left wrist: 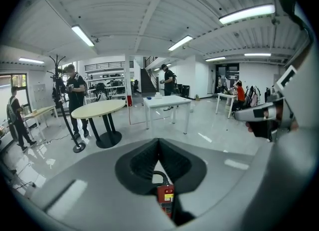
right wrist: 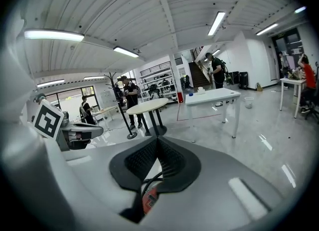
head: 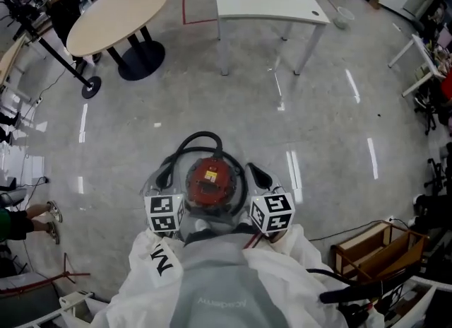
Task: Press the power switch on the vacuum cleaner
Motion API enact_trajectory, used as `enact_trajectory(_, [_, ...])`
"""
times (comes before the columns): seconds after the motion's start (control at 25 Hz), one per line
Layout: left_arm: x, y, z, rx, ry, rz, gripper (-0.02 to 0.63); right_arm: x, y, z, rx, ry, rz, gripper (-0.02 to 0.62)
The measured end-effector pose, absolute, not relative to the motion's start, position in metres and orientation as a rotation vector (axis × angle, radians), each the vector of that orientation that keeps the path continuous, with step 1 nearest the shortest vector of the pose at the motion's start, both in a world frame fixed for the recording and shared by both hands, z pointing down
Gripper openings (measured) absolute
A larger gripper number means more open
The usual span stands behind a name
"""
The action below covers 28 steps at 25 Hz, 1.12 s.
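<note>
Position: the vacuum cleaner [head: 210, 182] stands on the floor [head: 318, 129] directly below the person. It has a red top and a black hose [head: 201, 138] looped over its far side.

Left tool [left wrist: 158, 141]: held above the vacuum cleaner's left flank. The jaws meet at the tips and hold nothing, and the red top shows through the gap beneath them.

Right tool [right wrist: 157, 139]: held above the vacuum cleaner's right flank. The jaws likewise meet at the tips with nothing between them.

Contact: neither tool touches the vacuum cleaner.

Step in hand, as judged: approach only, with the pressing not yet begun.

Power switch: it cannot be picked out on the red top in any view.

Next move, as judged: lower one tool, tips kept together, onto the switch and press straight down. The hose loop should be avoided.
</note>
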<state>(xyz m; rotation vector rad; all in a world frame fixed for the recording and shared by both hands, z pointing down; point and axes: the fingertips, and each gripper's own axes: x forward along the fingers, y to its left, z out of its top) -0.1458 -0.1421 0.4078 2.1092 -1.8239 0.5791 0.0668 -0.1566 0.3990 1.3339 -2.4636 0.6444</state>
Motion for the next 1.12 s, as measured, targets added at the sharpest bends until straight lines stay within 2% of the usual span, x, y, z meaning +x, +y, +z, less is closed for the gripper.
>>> enact_trajectory(0.56, [-0.132,-0.125,0.386,2.019,-1.966,0.596,0.000,0.086,-0.161,0.391,1.228,-2.568,0.667,0.000])
enact_trajectory(1.12, [-0.120,-0.106,0.377,2.155,-1.902,0.574,0.000,0.095,-0.126,0.383,1.347,-2.535,0.629,0.000])
